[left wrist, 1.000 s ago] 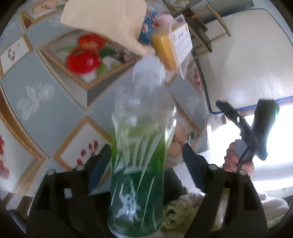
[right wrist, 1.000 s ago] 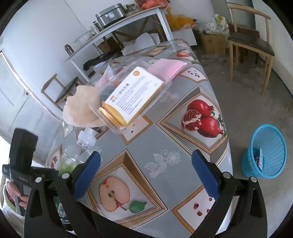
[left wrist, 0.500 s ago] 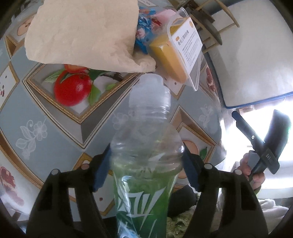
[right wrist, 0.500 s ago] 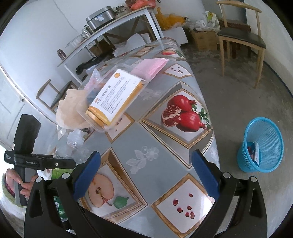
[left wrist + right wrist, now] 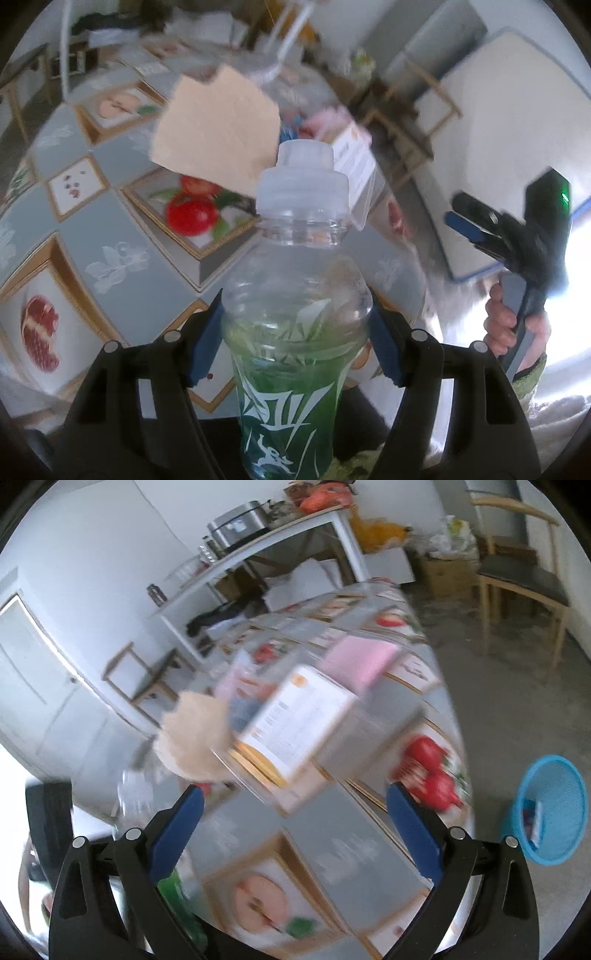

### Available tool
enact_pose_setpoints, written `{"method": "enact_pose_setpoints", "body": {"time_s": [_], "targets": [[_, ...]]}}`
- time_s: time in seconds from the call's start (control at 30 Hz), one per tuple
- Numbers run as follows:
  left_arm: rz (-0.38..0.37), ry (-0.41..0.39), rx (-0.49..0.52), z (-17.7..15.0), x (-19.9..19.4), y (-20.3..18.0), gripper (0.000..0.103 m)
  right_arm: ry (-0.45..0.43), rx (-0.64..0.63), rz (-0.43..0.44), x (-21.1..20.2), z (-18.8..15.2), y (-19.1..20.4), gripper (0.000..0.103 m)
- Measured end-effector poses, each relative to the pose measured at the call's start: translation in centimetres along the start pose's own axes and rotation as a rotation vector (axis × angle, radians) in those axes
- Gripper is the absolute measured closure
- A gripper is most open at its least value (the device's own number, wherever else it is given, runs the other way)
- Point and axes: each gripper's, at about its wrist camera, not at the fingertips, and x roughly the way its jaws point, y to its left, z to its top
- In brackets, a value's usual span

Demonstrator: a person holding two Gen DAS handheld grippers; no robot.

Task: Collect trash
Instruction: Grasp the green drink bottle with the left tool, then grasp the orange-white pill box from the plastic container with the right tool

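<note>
Holding the left gripper (image 5: 295,328) out over the table (image 5: 122,236), we have its blue pads (image 5: 205,339) pressed against either side of a clear plastic bottle (image 5: 295,332), just above the green label. The bottle stands upright between them, its pale cap toward the far end of the table. Beyond it, on the fruit-patterned cloth, a crumpled sheet of tan paper (image 5: 218,125) lies over a picture of red fruit, and just to the right of that paper sits a clear packet with a white printed card (image 5: 354,162), blurred here. Further right in the left wrist view, our other hand (image 5: 517,325) grips the handle of the right gripper (image 5: 480,229), which is off the table's edge.

From the right wrist view, the bottle shows only as a blur at the far left (image 5: 135,805), beside the left gripper's dark body. The right gripper (image 5: 295,823) has its jaws spread wide with nothing between them, above the grey cloth. Ahead of it lie the tan paper (image 5: 192,734), the packet with the card (image 5: 299,723) and a pink cloth (image 5: 358,657). On the floor at the far right stands a blue mesh basket (image 5: 554,834) with some boxes inside it.
</note>
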Motion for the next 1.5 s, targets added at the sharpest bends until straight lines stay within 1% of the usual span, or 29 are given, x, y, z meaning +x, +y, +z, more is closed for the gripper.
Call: {"method": "enact_pose_setpoints", "body": {"time_s": [0.03,0.07,0.1,0.17,0.2,0.3,0.4,0.57,0.7,0.77,0.87,1.03,1.27,1.5], "targets": [[0.001,-0.022,-0.006,-0.2,-0.5,0.0,0.036,0.013,0.006,0.003,0.7,0.6,0.4,0.006],[0.007,-0.064,-0.014,-0.4,-1.3,0.2,0.036,0.03,0.013,0.015,1.4,1.4,0.7,0.006],[0.01,-0.091,-0.017,-0.6,-1.7,0.1,0.036,0.065,0.03,0.026,2.8,2.4,0.9,0.006],[0.014,-0.145,-0.034,-1.1,-2.8,0.3,0.036,0.117,0.077,0.024,4.7,3.4,1.1,0.007],[0.015,-0.16,-0.04,-1.3,-2.9,0.2,0.036,0.155,0.115,0.017,6.0,4.0,0.8,0.007],[0.009,-0.2,-0.052,-2.2,-3.5,0.2,0.036,0.226,0.21,-0.028,8.7,5.0,-0.3,0.008],[-0.002,-0.212,-0.05,-2.3,-3.7,0.3,0.036,0.268,0.296,-0.066,10.5,5.4,-1.4,0.008],[-0.041,-0.205,-0.068,-2.4,-3.2,1.1,0.036,0.275,0.359,-0.077,11.1,5.7,-1.7,0.011],[-0.066,-0.207,-0.079,-2.4,-3.0,1.8,0.036,0.255,0.362,-0.069,10.5,5.9,-1.0,0.011],[-0.075,-0.208,-0.082,-2.5,-2.9,1.9,0.036,0.262,0.352,-0.068,10.5,5.8,-0.6,0.012],[-0.083,-0.207,-0.086,-2.5,-2.8,2.2,0.036,0.286,0.358,-0.095,11.3,5.5,-0.8,0.014],[-0.09,-0.203,-0.089,-2.6,-2.7,2.3,0.036,0.311,0.396,-0.127,12.8,5.3,-1.6,0.02],[-0.092,-0.202,-0.096,-2.5,-2.8,2.5,0.036,0.319,0.387,-0.16,14.2,5.9,-1.3,0.023],[-0.095,-0.197,-0.097,-2.5,-2.6,2.5,0.036,0.332,0.382,-0.183,14.5,6.2,-1.0,0.025]]}}
